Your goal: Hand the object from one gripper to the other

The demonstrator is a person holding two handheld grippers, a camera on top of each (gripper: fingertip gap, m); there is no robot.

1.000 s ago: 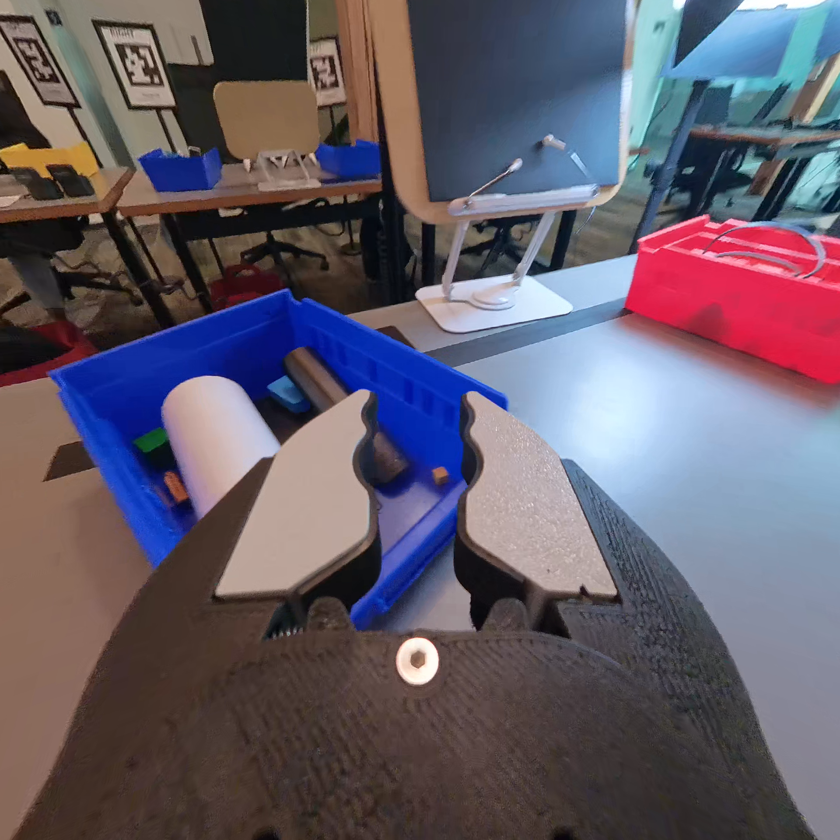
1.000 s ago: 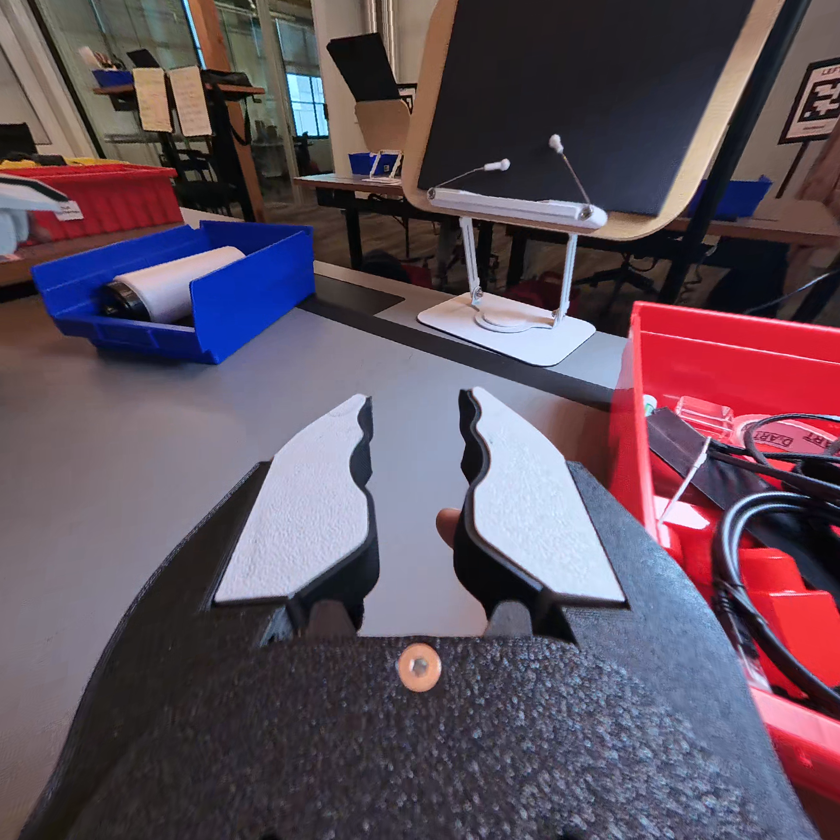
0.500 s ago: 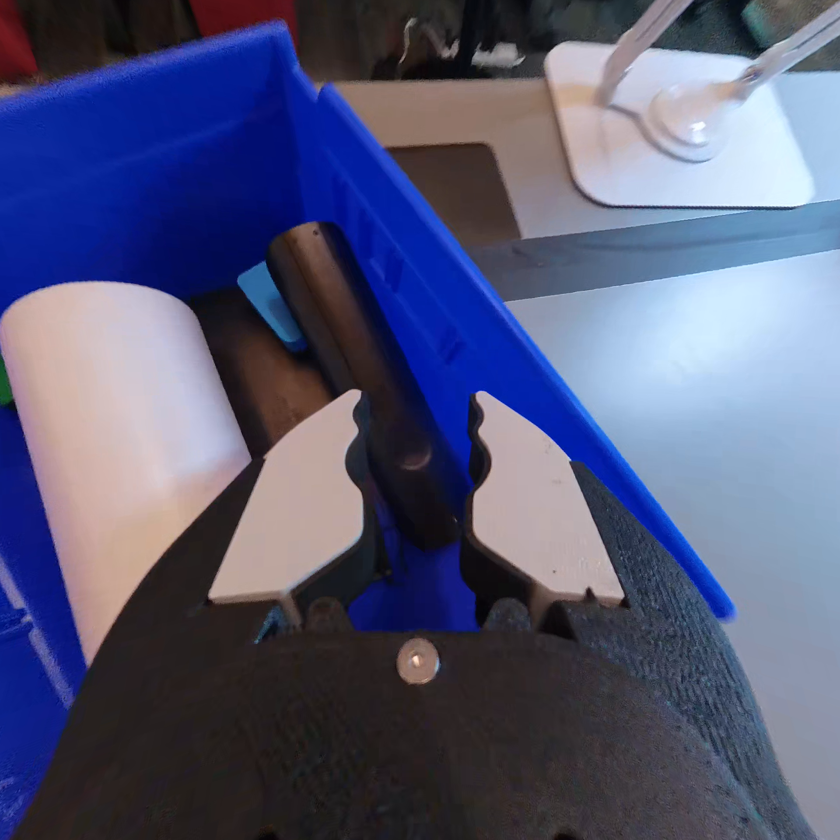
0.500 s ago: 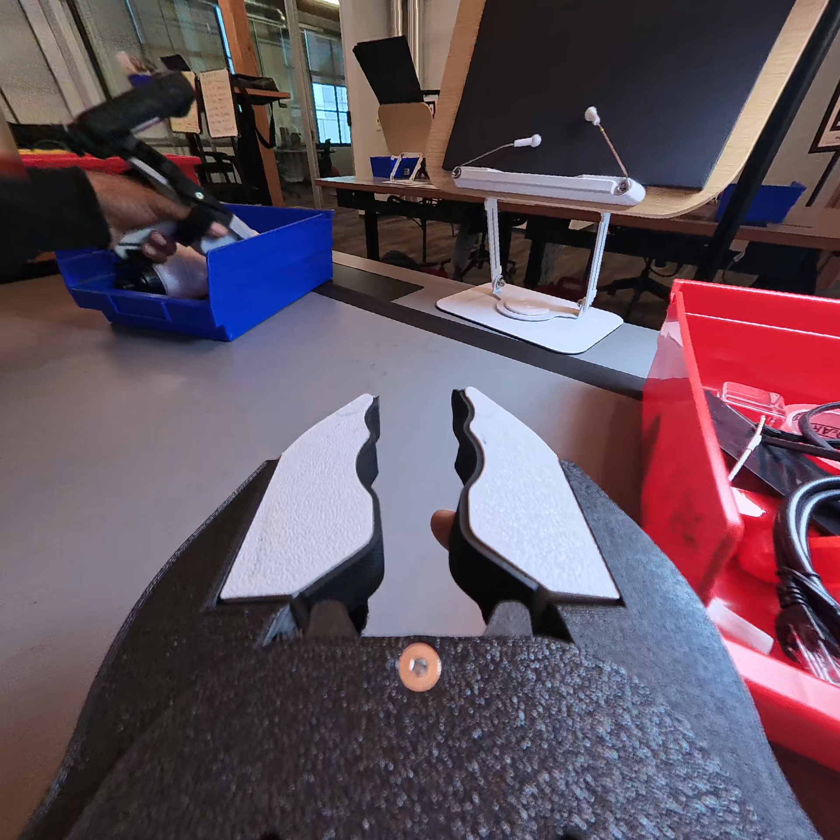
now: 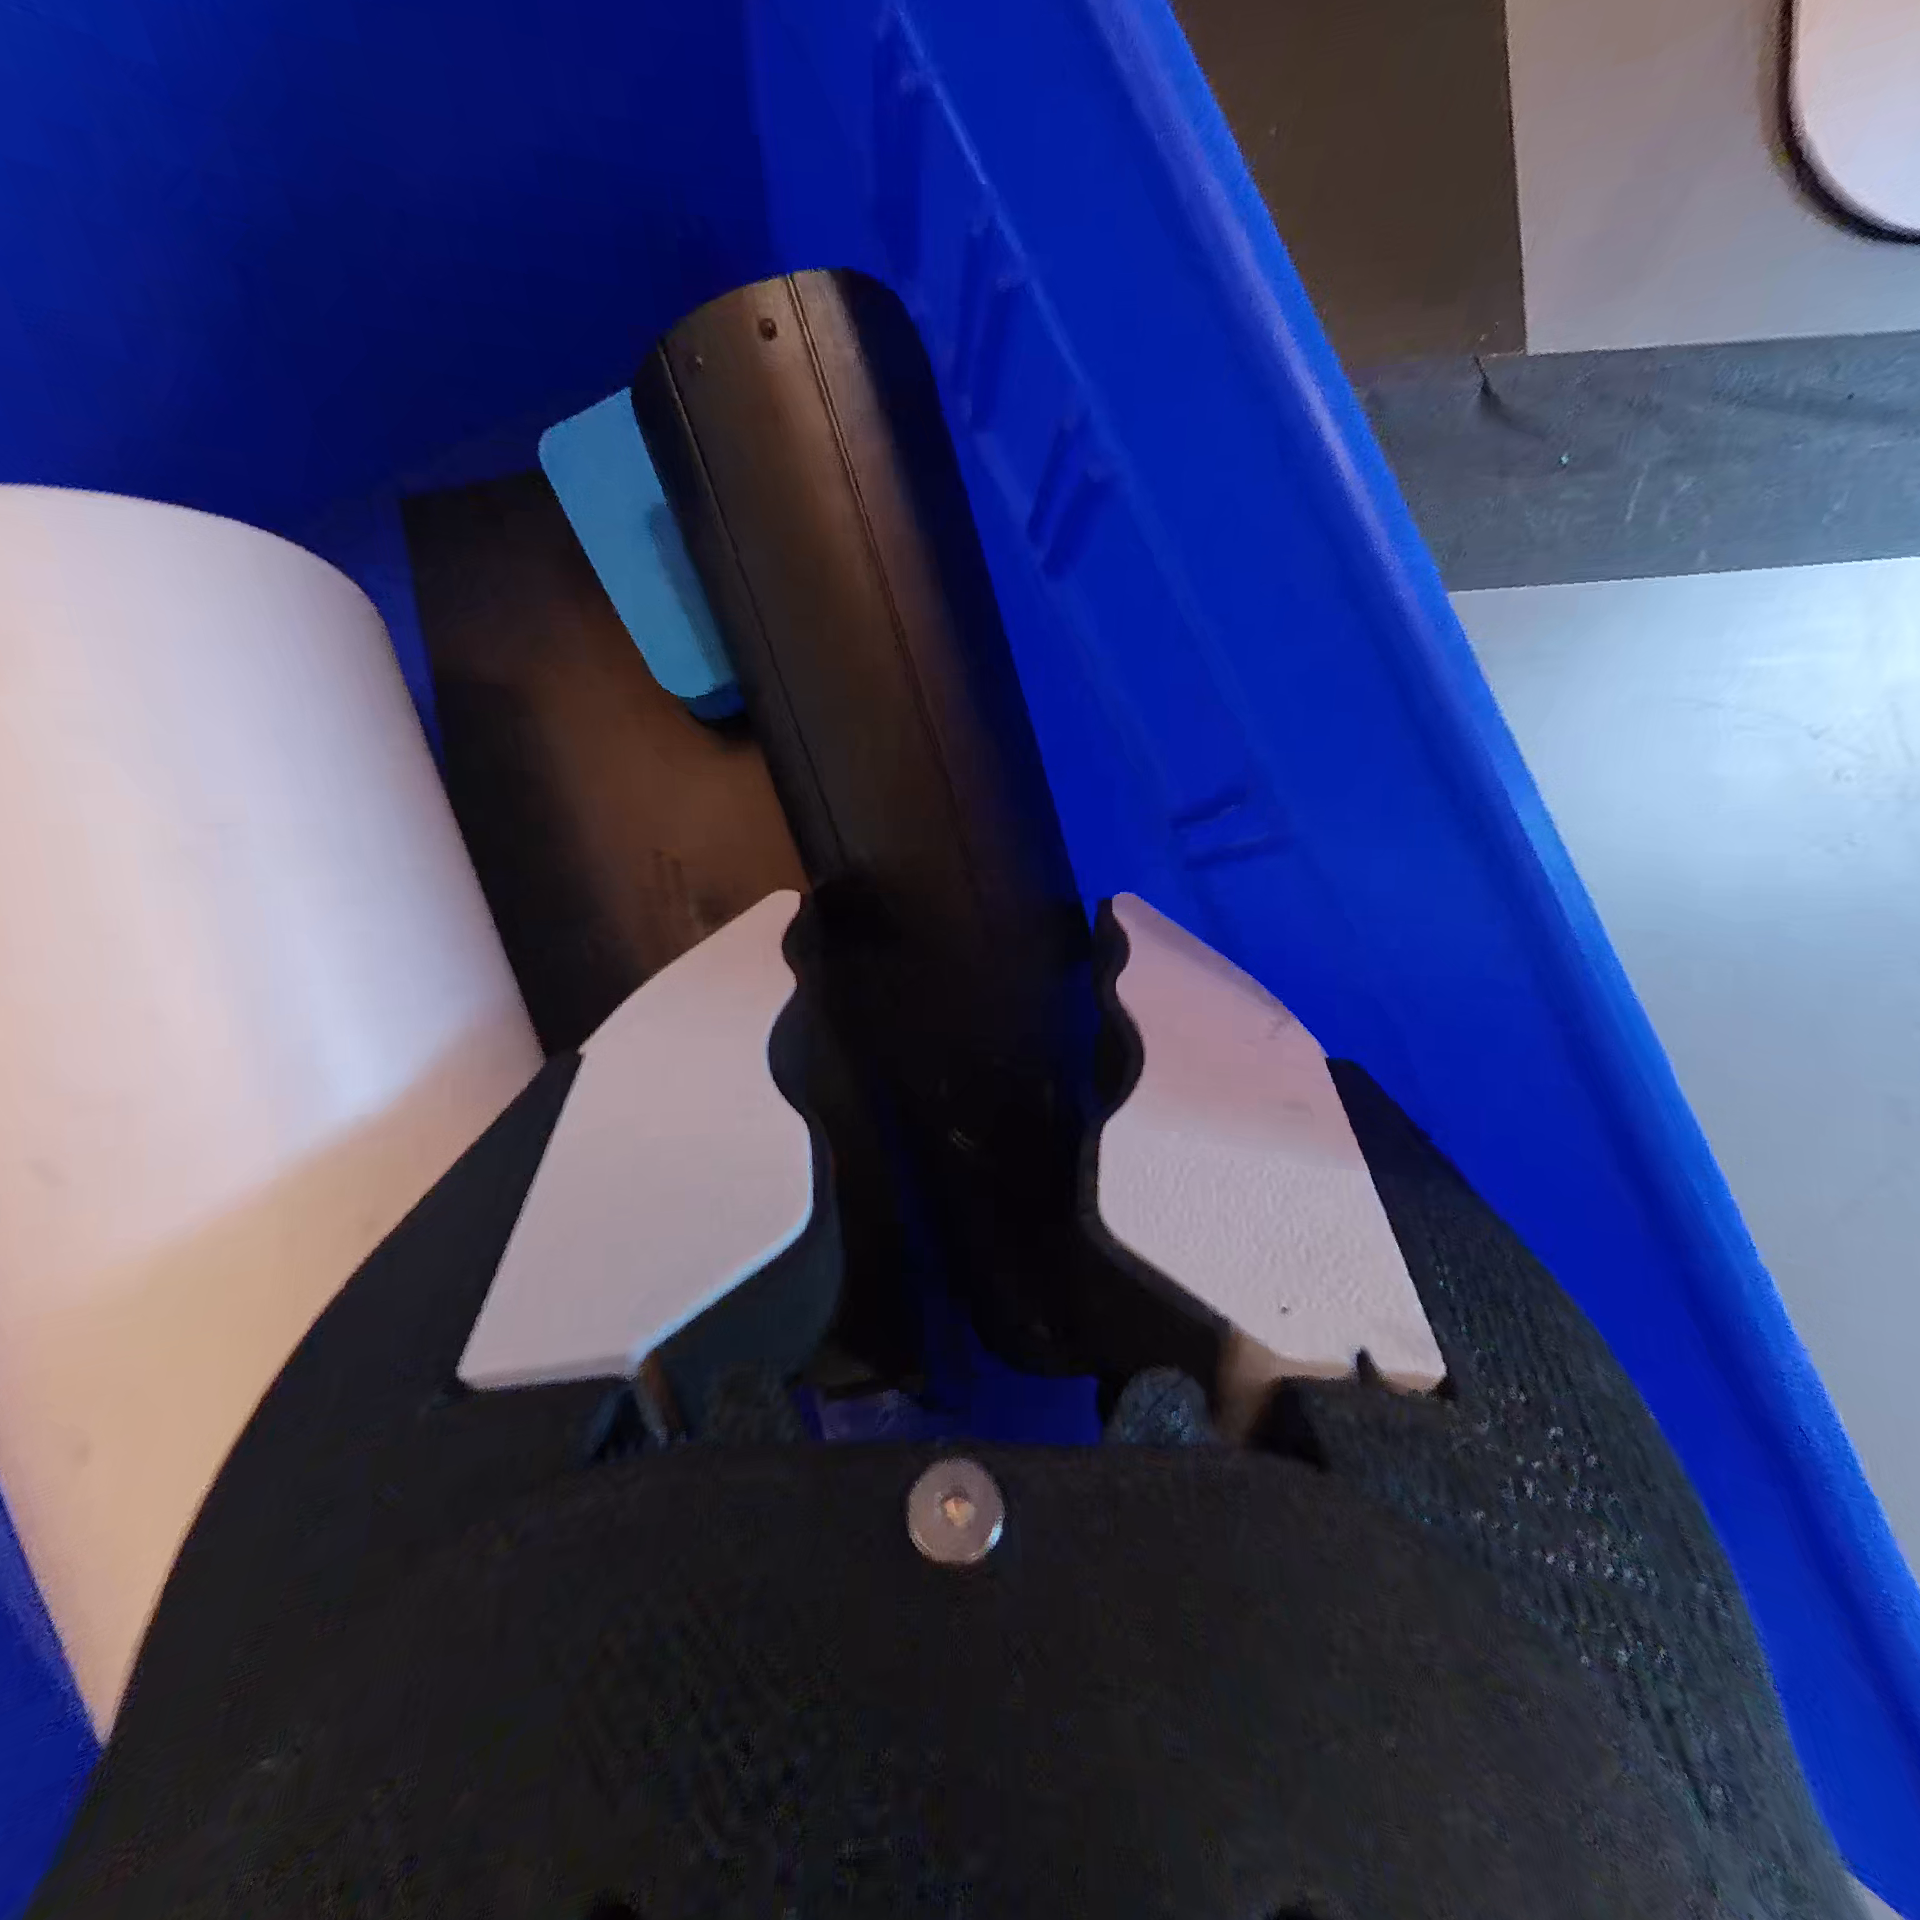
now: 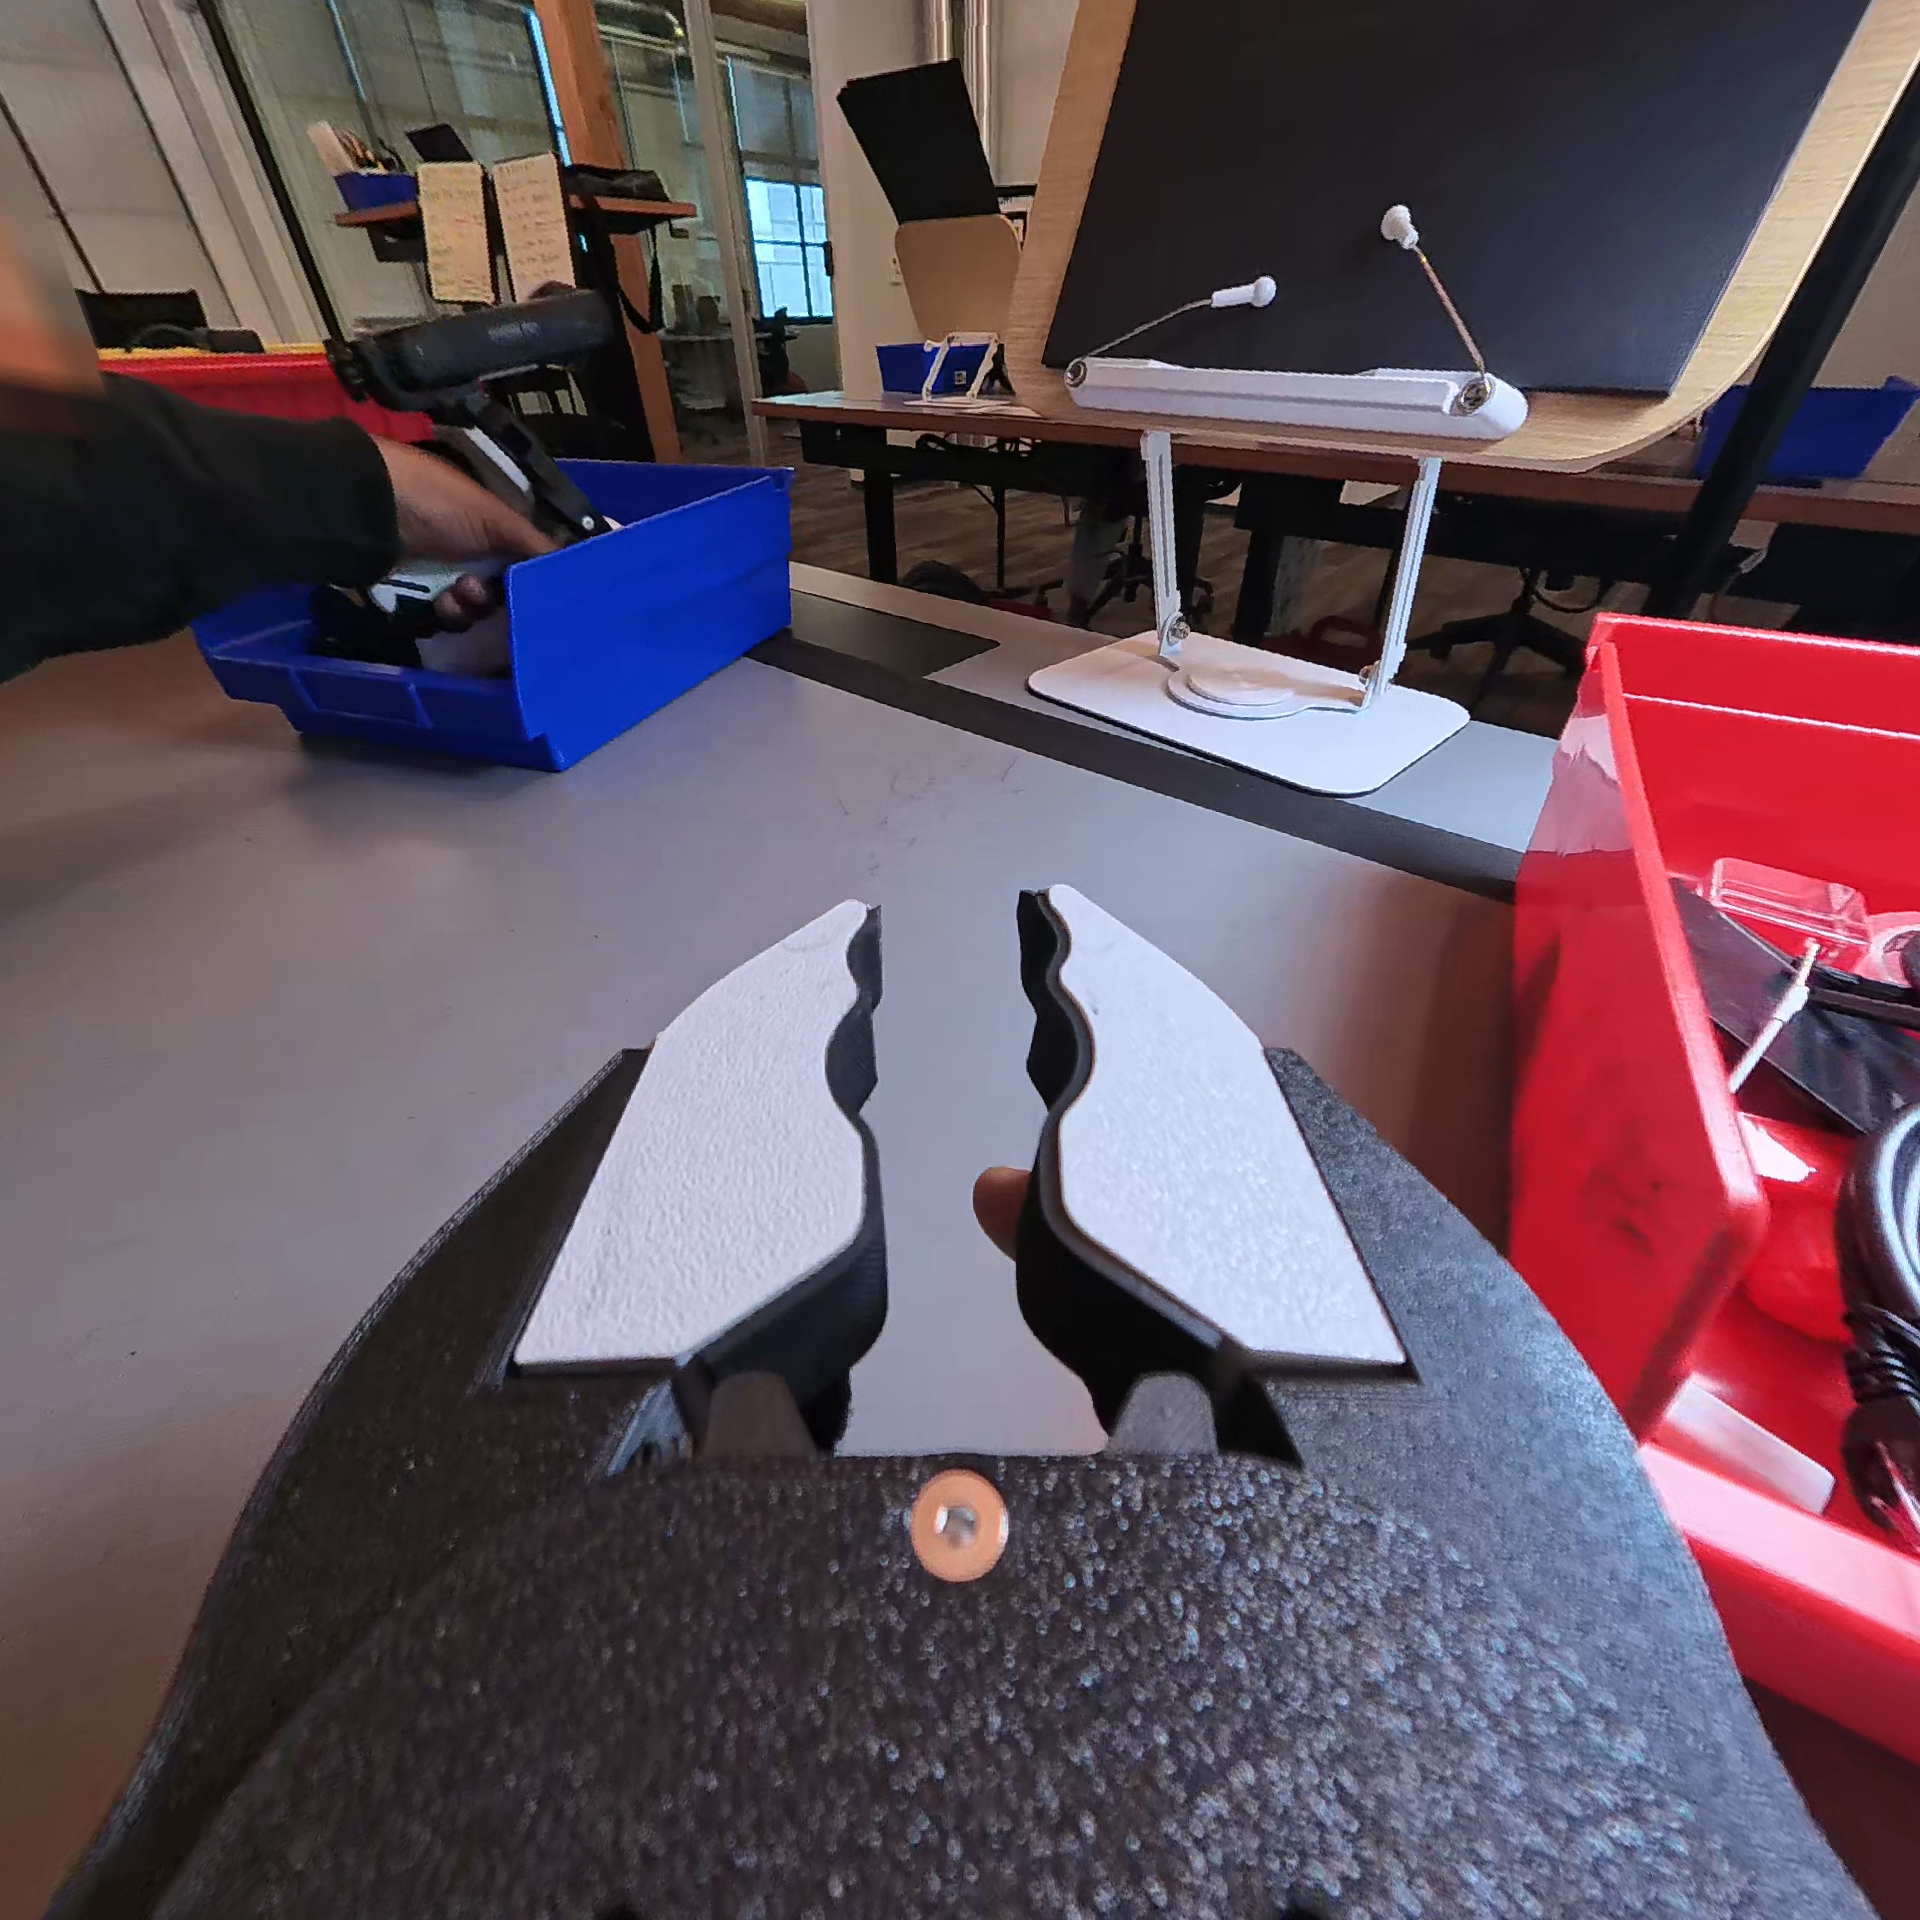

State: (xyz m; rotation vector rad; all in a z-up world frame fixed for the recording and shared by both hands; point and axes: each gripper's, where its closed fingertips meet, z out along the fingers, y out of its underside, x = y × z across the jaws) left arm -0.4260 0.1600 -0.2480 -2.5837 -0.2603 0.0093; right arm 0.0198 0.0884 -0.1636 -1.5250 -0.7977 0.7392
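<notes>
A black tube (image 5: 831, 582) lies in the blue bin (image 5: 1195, 520) along its right wall. My left gripper (image 5: 951, 914) is down inside the bin, open, with one finger on each side of the tube's near end; I cannot tell if the pads touch it. A white roll (image 5: 187, 883) lies to the left of the tube. My right gripper (image 6: 948, 909) is open and empty, low over the grey table (image 6: 416, 987). In the right wrist view the blue bin (image 6: 644, 613) stands at far left, with a person's hand (image 6: 447, 509) holding the left gripper in it.
A light blue piece (image 5: 634, 561) and a dark flat item (image 5: 582, 810) lie between the tube and the roll. A red bin (image 6: 1621, 1039) with black cables (image 6: 1881, 1247) stands right of my right gripper. A white stand (image 6: 1247, 707) holding a dark board is at the table's back. The tips of one gripper are about 45 centimetres away from the tips of the other. The dark flat item (image 5: 582, 810) is about 5 centimetres from my left fingertips and 55 centimetres from my right.
My left gripper has dropped from above the bin's edge into it, and its jaws have widened around the black tube. My right gripper has drifted slightly and its jaws have narrowed a little.
</notes>
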